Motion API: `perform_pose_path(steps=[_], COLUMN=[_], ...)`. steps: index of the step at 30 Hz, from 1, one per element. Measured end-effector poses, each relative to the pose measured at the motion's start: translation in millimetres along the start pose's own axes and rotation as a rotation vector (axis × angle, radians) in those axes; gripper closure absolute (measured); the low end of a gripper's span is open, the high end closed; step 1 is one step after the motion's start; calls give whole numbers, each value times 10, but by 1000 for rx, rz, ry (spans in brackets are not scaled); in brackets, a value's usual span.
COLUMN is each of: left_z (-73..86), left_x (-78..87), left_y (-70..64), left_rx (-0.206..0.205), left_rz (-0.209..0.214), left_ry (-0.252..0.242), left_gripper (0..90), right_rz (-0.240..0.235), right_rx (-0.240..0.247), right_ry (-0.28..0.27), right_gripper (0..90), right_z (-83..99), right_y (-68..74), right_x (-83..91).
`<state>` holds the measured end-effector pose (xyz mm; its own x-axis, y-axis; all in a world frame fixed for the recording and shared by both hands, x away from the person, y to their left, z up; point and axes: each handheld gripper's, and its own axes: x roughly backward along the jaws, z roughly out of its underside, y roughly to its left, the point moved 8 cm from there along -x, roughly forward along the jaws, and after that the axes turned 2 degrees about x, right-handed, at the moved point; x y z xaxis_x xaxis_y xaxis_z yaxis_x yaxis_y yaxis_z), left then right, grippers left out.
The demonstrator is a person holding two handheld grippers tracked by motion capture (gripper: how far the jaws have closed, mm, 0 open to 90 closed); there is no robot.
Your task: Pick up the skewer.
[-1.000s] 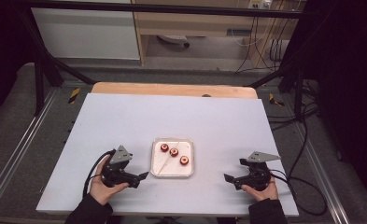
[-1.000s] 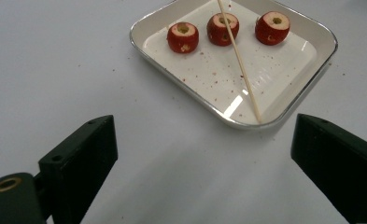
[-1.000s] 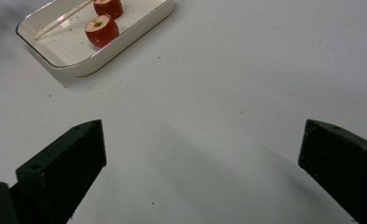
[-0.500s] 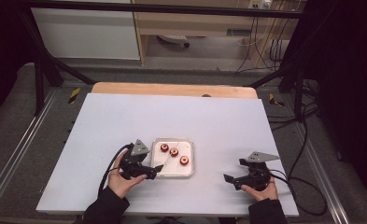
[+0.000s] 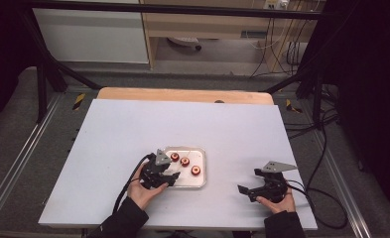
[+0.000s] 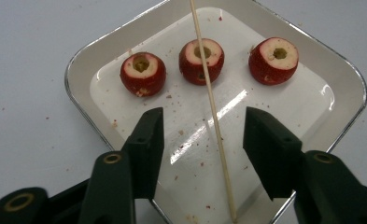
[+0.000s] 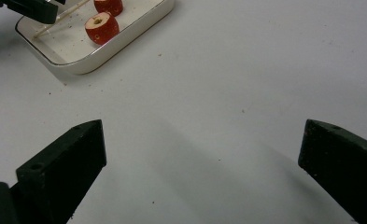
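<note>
- Left hand-held gripper [image 6: 202, 135] hovers over white tray [image 6: 83, 60], jaws spread either side of wooden skewer [image 6: 212, 107], not touching it.
- Skewer lies across tray, over middle of 3 cored red fruits [image 6: 201, 60].
- Right hand-held gripper [image 7: 202, 163], jaws wide apart, over bare desk [image 7: 246, 70], well right of tray.

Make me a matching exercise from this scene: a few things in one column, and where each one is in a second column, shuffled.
Things:
1. skewer
2. left gripper
3. right gripper
4. hawthorns

Places:
A. in a row across the tray
B. open over bare table, away from the tray
C. lying in the tray, across the middle fruit
D. open over the tray, jaws either side of the skewer

Pairs: 1-C, 2-D, 3-B, 4-A
</note>
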<state>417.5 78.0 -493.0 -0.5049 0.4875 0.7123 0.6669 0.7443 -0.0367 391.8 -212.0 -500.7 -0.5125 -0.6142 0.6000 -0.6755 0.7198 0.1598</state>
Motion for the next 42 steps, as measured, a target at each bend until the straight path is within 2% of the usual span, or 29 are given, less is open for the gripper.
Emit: perform_pose_path(steps=[1, 3, 4, 8, 9, 26, 34, 42], left_z=[10, 24, 28, 39, 40, 55, 51, 9], left_x=[-7, -18, -23, -41, -43, -63, -40, 82], left_y=[-3, -6, -9, -37, -41, -80, -78, -57], left_rx=[-1, 5, 8, 20, 20, 39, 56, 34], left_rz=[0, -5, -2, 12, 10, -19, -6, 18], left_ry=[6, 10, 13, 22, 21, -2, -29, -71], left_gripper=[548, 568, 610, 649, 689, 876, 881, 883], right_rz=[0, 0, 1, 0, 0, -2, -2, -2], right_rx=[2, 2, 0, 2, 4, 3, 6, 4], right_ry=[1, 1, 2, -1, -1, 2, 5, 3], right_gripper=[14, 14, 14, 14, 14, 15, 15, 16], right_z=[1, 1, 0, -3, -3, 2, 5, 1], right_y=[1, 1, 0, -3, -3, 2, 1, 6], right_x=[-2, -1, 5, 8, 7, -1, -4, 0])
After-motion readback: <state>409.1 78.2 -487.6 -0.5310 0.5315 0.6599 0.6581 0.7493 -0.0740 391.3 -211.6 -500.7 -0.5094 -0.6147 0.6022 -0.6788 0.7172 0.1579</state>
